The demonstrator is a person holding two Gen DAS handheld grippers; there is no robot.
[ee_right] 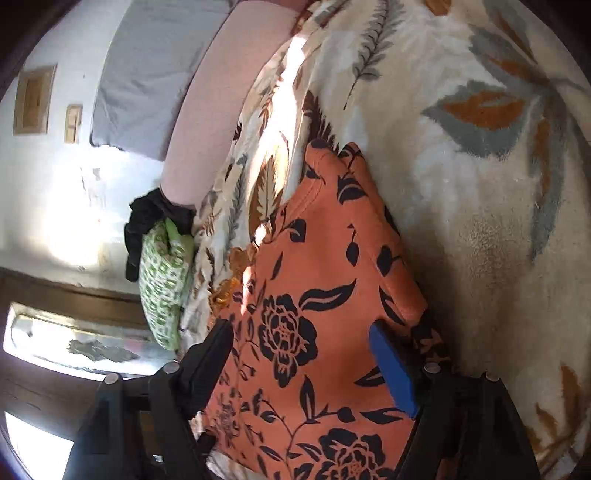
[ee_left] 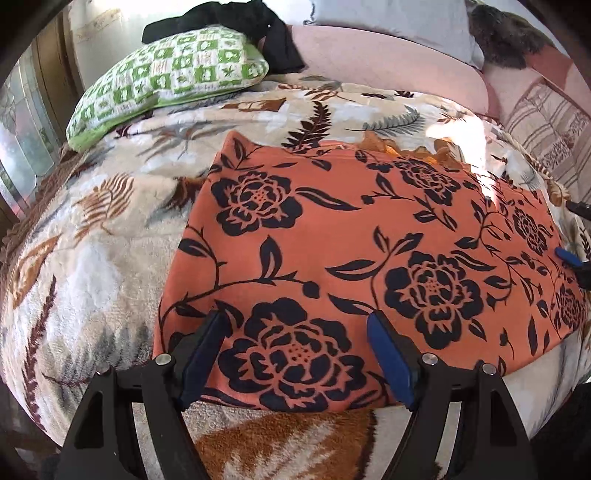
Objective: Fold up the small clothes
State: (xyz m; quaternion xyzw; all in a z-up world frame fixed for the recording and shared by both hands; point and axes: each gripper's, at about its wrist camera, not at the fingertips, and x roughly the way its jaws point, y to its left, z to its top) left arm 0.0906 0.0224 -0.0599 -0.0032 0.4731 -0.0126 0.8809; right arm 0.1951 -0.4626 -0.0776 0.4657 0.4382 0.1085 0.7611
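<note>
My left gripper (ee_left: 295, 332) has its jaws spread wide and released, hanging over the near edge of the orange cloth printed with black roses and leaves (ee_left: 351, 236); nothing sits between them. My right gripper (ee_right: 301, 350) is also wide open and empty, poised over the same cloth (ee_right: 314, 295) near one end; I cannot tell whether either one touches the fabric. The cloth lies flat and smooth as a folded rectangle on the cream fleece bed blanket with brown and grey leaves (ee_left: 92, 258). Blanket shows bare on all sides of it. A green-and-white checked pillow (ee_left: 166, 74) with a black garment (ee_left: 258, 29) on it lies well apart, toward the wall.
</note>
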